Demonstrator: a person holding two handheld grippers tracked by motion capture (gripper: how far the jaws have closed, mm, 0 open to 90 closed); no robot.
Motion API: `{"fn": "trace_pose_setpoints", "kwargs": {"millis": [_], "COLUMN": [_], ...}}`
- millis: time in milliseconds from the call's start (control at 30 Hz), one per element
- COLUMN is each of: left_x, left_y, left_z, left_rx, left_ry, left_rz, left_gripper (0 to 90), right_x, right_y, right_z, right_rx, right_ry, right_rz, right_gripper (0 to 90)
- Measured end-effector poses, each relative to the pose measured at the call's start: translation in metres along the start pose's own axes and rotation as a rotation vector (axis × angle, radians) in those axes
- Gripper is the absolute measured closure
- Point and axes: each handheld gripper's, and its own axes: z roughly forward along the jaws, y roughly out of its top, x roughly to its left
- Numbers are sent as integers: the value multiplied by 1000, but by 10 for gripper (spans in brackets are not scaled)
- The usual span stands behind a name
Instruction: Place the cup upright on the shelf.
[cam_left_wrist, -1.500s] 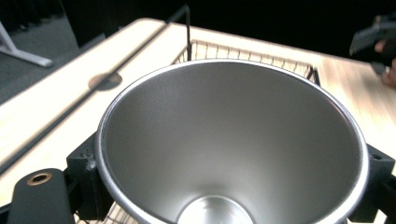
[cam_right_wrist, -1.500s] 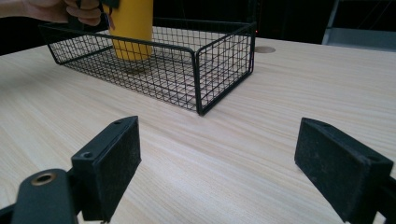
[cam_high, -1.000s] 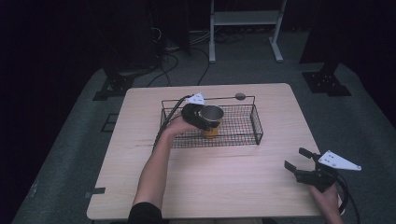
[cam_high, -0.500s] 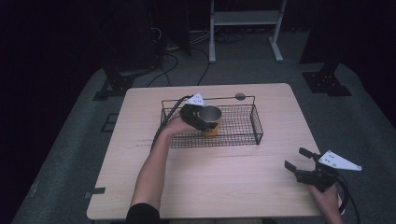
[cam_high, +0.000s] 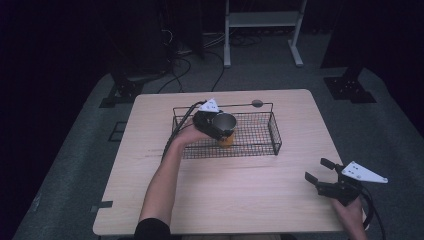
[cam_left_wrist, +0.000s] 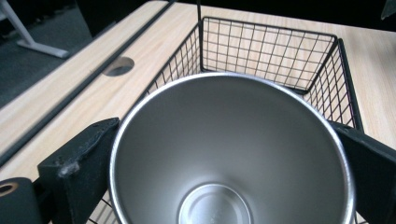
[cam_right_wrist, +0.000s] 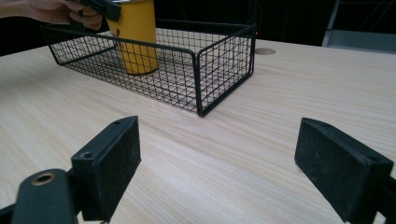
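Steel-lined yellow cup (cam_high: 224, 126) sits in the black wire basket (cam_high: 270, 131), upright, near the basket's 9 o'clock half in the high view; bottom appears to rest on the basket's mesh floor. Left gripper (cam_high: 216, 125) clamps it at the rim, one black jaw on each side of the cup wall, seen at 9 and 3 o'clock in the left gripper view (cam_left_wrist: 229, 154). Basket stands on the wooden table (cam_high: 240, 200), toward 12 o'clock of centre. Right gripper (cam_high: 317, 170) hangs at the table's 4 o'clock edge, jaws spread wide, nothing between them, well apart from the basket. Round hole (cam_high: 257, 103) in the tabletop lies just beyond the basket's far rim.
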Motion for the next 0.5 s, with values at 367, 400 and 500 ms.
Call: {"fn": "trace_pose_setpoints", "kwargs": {"millis": [367, 400, 500], "left_x": [-2, -2, -2], "left_y": [8, 8, 12], "left_z": [-5, -5, -10], "left_rx": [-35, -35, -61], "left_ry": [5, 5, 22], "left_rz": [7, 7, 2], "left_gripper": [23, 23, 24], "right_x": [-1, -1, 0], "right_y": [-1, -1, 0], "right_z": [-1, -1, -1], "right_rx": [-1, -1, 0], "right_ry": [12, 12, 14], "right_rz": [1, 1, -5], "right_gripper": [133, 133, 133]}}
